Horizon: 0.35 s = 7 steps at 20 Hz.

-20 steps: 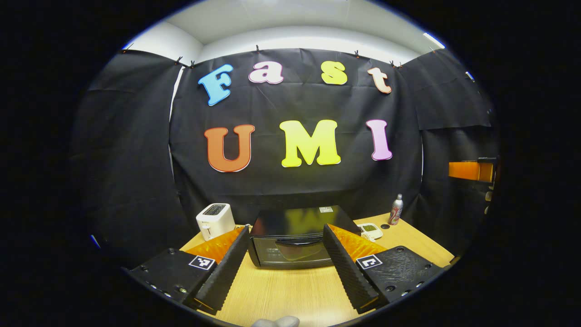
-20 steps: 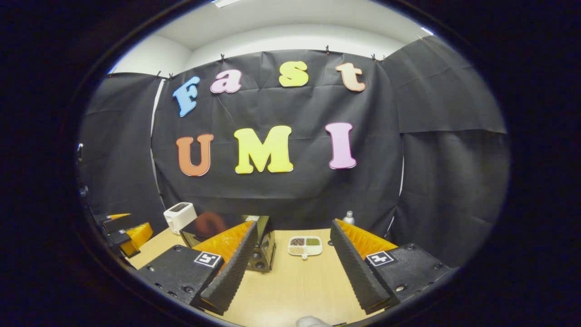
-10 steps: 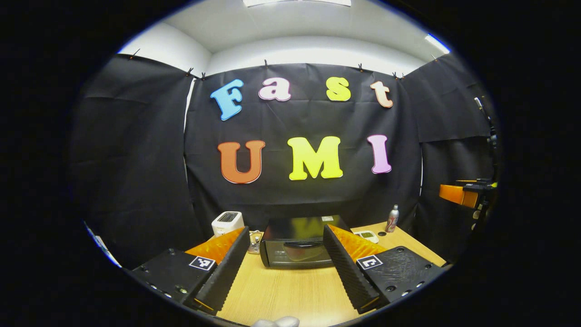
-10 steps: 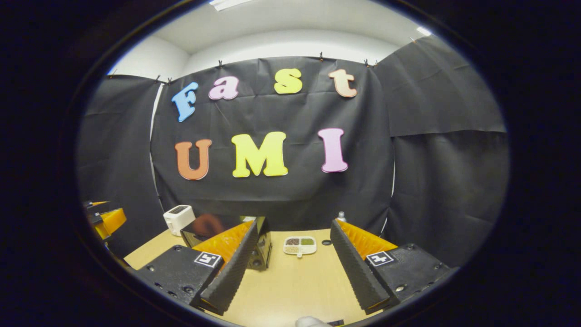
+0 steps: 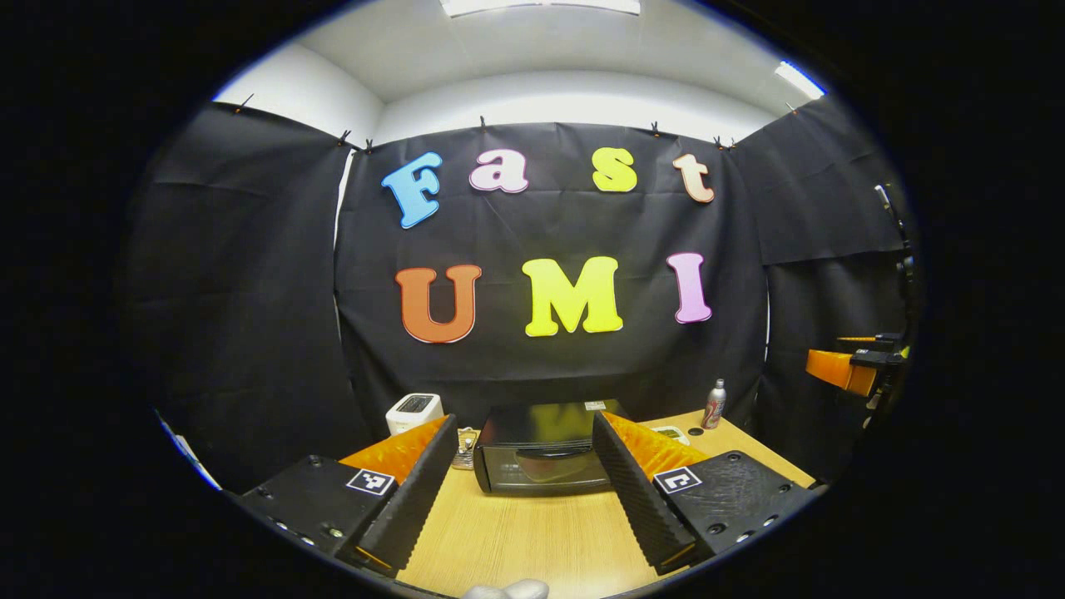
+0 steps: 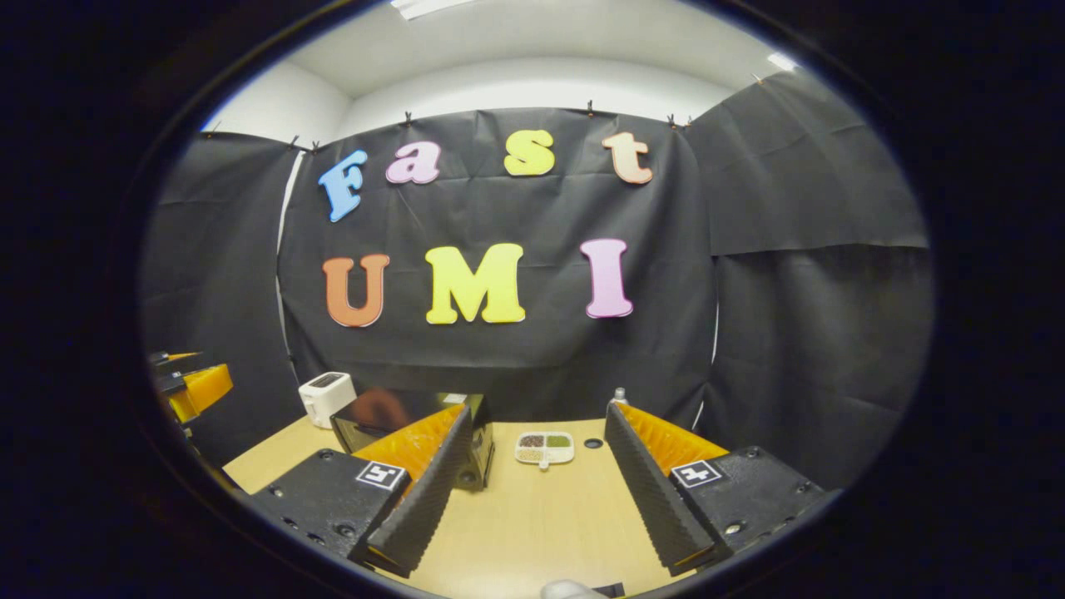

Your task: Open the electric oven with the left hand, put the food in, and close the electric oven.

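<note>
A black electric oven [image 5: 541, 449] stands on the wooden table [image 5: 532, 532] with its glass door shut. My left gripper [image 5: 524, 418] is open and empty, held well back from the oven and facing its door. The food is a white divided dish [image 6: 544, 447] of grains and seeds, lying on the table to the right of the oven [image 6: 399, 416]. My right gripper [image 6: 539, 409] is open and empty, a good way short of the dish. The right gripper [image 5: 849, 366] appears at the right edge of the left gripper view. The left gripper [image 6: 187, 387] appears at the left edge of the right gripper view.
A white toaster [image 5: 413, 410] sits at the back left beside the oven. A small metal bottle [image 5: 712, 403] stands at the back right, with a small dark disc [image 6: 592, 443] near the dish. A small object [image 5: 468, 445] sits between toaster and oven.
Both grippers have drawn back and tilted up, so the oven and the dish look smaller and farther off. Both stay open and empty; the oven door is still shut.
</note>
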Available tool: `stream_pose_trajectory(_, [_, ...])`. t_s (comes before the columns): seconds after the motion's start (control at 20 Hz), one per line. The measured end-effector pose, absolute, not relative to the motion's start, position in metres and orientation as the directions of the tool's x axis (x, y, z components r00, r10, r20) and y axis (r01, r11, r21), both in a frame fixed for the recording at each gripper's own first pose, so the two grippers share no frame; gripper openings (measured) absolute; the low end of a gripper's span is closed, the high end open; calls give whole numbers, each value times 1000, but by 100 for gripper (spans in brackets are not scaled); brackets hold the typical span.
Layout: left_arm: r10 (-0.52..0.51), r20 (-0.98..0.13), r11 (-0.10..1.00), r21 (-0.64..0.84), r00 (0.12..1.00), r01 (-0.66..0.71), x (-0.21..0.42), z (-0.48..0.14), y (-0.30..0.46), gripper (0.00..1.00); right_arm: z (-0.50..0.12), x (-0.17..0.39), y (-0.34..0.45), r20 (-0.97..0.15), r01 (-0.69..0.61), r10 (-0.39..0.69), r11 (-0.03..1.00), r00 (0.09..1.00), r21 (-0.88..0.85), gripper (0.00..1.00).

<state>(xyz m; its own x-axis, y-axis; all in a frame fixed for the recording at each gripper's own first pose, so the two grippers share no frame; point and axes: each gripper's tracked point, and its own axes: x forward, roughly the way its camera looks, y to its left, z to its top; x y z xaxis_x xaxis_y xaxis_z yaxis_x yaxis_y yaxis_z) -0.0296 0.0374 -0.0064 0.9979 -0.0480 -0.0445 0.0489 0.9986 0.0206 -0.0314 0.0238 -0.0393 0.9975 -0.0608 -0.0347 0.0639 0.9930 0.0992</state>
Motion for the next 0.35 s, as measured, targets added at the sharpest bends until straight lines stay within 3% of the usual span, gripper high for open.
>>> stream_pose_trajectory(0.3, [-62, -31, 998, 25, 998, 63, -28, 1, 33, 97, -36, -34, 21, -32, 68, -65, 994, 997, 91, 96])
stream_pose_trajectory(0.35, [-62, -34, 998, 24, 998, 63, -27, 1, 32, 89, -35, -35, 21, -32, 68, -65, 993, 997, 92, 96])
